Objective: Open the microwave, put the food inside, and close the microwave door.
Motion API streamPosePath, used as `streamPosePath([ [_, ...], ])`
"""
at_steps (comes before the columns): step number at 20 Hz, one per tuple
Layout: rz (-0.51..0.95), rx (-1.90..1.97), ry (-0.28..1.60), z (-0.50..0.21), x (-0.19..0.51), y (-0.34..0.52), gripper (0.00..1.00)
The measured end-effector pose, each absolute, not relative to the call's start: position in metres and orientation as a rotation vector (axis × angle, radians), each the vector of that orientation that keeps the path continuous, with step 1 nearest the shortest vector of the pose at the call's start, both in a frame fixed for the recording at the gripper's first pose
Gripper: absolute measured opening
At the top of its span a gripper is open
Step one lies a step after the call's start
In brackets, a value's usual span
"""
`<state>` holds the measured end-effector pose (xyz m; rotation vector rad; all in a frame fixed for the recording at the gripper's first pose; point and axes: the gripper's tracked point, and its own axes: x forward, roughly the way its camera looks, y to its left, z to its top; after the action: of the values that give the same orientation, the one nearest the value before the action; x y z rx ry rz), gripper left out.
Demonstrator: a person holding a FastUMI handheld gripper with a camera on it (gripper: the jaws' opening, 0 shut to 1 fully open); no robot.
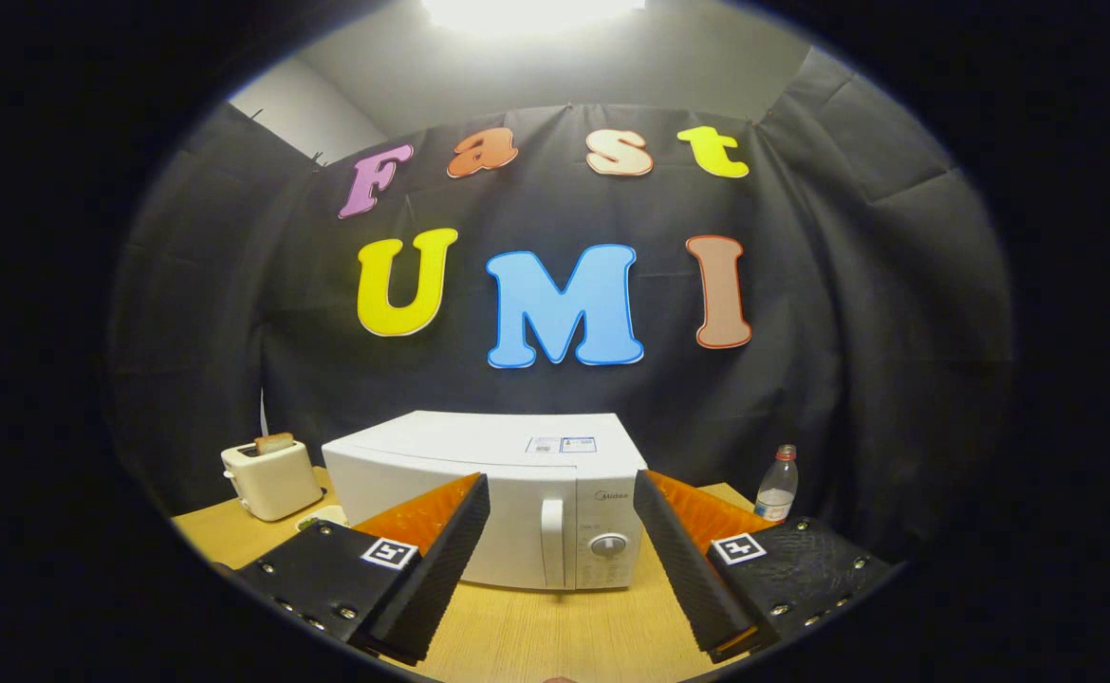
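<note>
A white microwave (489, 474) stands on the wooden table (536, 626), its door shut. The door's upright white handle (552, 543) sits right of the door, beside a round knob (608, 544) and a keypad. My gripper (563, 517) is open, its two fingers spread wide a short way in front of the microwave's face, with the handle and the knob showing in the gap between them. Nothing is held. A small pale dish (323, 517) peeks out at the microwave's left, just beyond the left finger; what lies on it is hidden.
A cream toaster (271, 477) with a slice of bread sticking up stands on the table left of the microwave. A clear plastic bottle (778, 484) with a red cap stands to the right, beyond the right finger. Black cloth walls close in behind.
</note>
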<state>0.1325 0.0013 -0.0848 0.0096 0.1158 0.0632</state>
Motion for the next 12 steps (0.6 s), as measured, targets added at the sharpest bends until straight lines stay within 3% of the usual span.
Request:
streamPosePath([
  [12,0.088,-0.016,0.295,-0.190,0.208,0.009,0.97],
])
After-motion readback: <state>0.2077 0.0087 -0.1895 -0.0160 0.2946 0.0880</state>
